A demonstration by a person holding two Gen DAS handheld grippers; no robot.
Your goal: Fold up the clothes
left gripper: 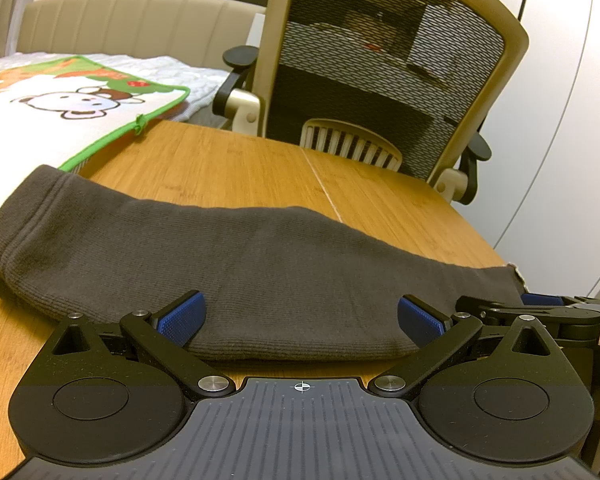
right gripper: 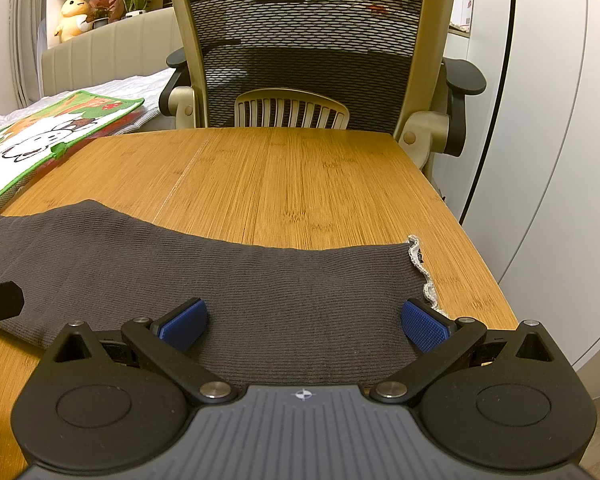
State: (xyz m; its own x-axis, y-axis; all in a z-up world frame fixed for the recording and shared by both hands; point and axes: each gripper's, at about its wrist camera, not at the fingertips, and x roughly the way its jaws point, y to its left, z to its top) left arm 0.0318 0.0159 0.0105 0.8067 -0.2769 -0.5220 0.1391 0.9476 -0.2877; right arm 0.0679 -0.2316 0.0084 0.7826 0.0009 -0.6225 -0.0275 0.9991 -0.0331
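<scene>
A dark grey ribbed garment [left gripper: 240, 264] lies folded in a long band across the near part of the wooden table [left gripper: 236, 160]. It also shows in the right wrist view [right gripper: 228, 280], with a white lace trim [right gripper: 422, 276] at its right end. My left gripper [left gripper: 300, 318] is open, its blue pads low over the garment's near edge. My right gripper [right gripper: 302, 322] is open the same way over the garment's right end. The right gripper also shows at the right edge of the left wrist view [left gripper: 552, 312].
A beige mesh office chair [right gripper: 300, 40] stands behind the table's far edge. A white cartoon cloth with green border [left gripper: 60, 112] lies at the far left on a bed. A white wall and cabinet [right gripper: 560, 120] stand to the right. The table's right edge [right gripper: 460, 220] is close.
</scene>
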